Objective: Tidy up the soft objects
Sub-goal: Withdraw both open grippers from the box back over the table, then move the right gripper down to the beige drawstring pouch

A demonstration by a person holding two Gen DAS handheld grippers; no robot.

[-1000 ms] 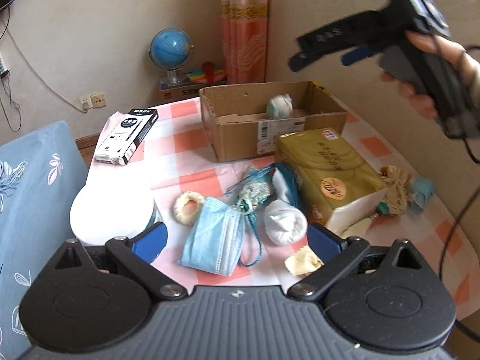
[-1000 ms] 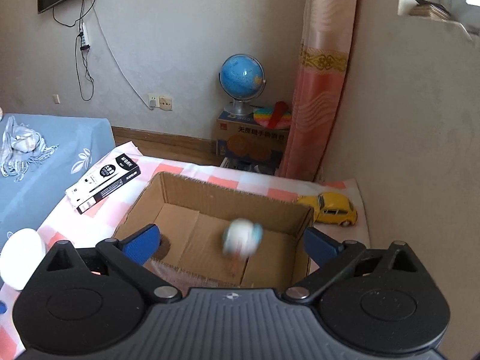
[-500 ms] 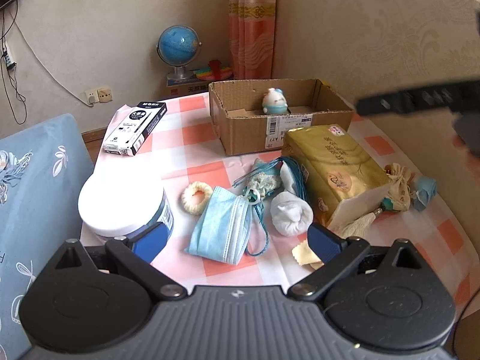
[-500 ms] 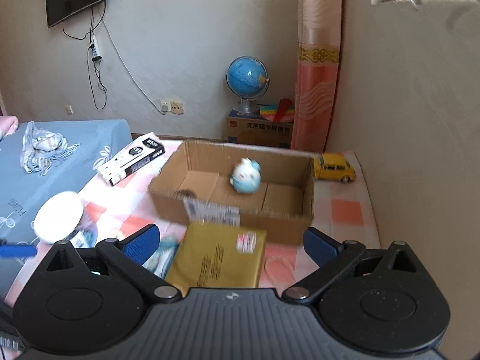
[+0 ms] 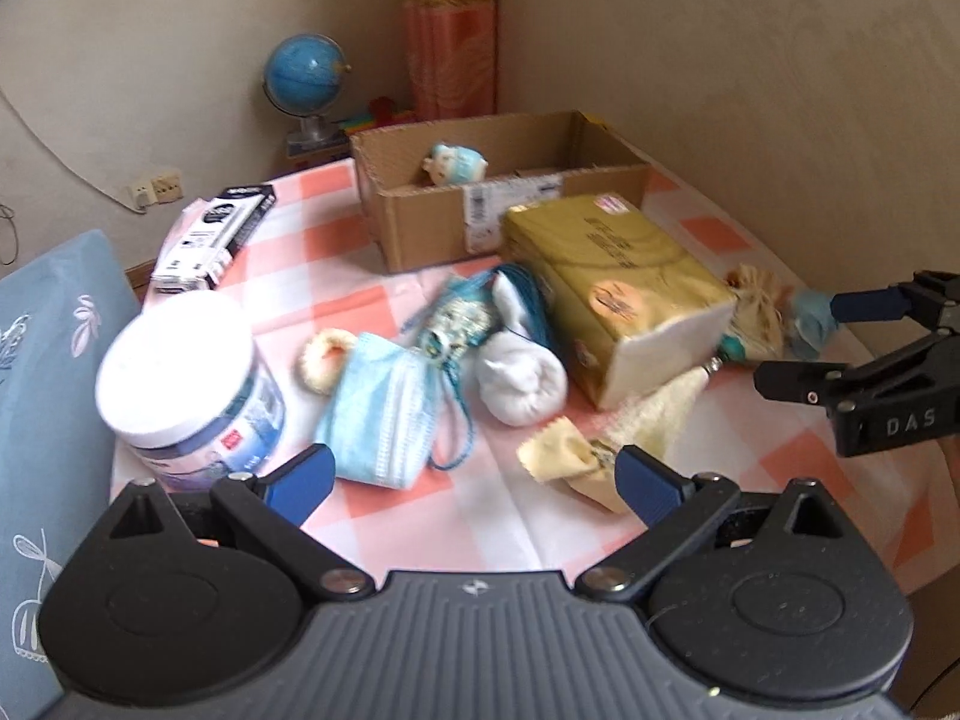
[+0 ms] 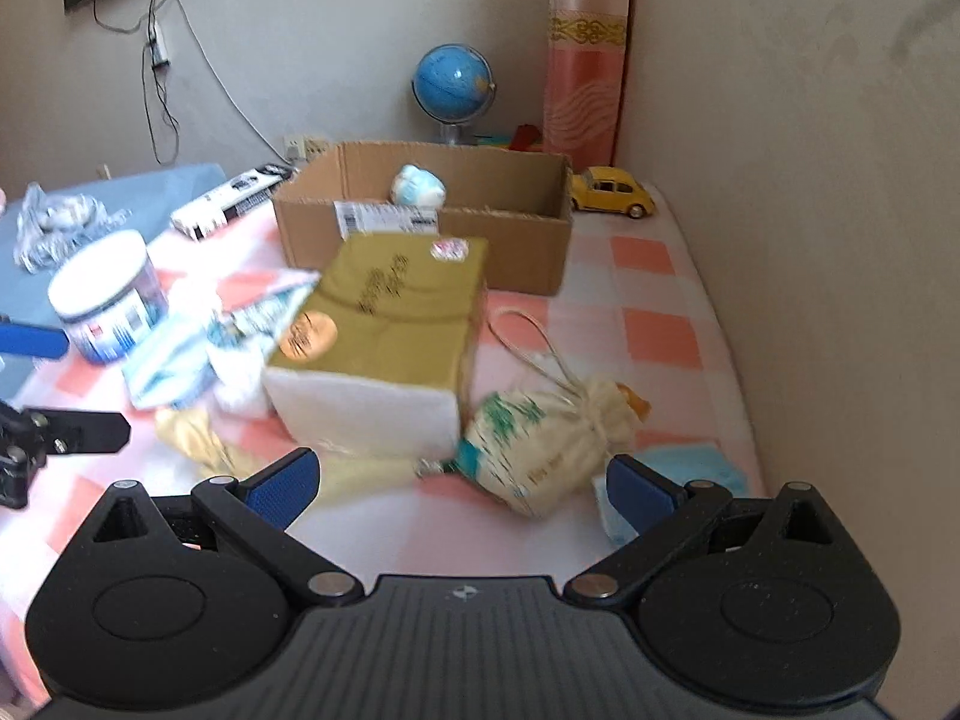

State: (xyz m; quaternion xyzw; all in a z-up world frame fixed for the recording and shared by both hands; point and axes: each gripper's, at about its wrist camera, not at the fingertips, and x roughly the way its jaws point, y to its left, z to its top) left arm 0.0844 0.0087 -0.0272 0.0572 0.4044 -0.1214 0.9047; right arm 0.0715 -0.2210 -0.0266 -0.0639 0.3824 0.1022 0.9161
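A small blue-and-white plush toy (image 6: 418,185) lies inside the open cardboard box (image 6: 543,258) at the far side of the checked tablecloth (image 6: 651,306); a second ago it was falling into the box beneath the right gripper. Since then the right gripper (image 6: 462,483) has drawn back and dropped low over the table's near edge. Its blue fingers are spread wide and hold nothing. Just ahead of them lies a cream drawstring pouch (image 6: 549,450), with a light blue cloth (image 6: 690,468) touching the right fingertip. A gold tissue pack (image 6: 384,324) lies between the pouch and the box. The left gripper (image 5: 474,477) is also wide open and empty, hovering above a blue face mask (image 5: 384,414), a rolled white sock (image 5: 522,384) and a yellow cloth (image 5: 564,459). A white-lidded jar (image 5: 192,384) stands to their left. A yellow toy car (image 6: 612,189) sits beside the box.
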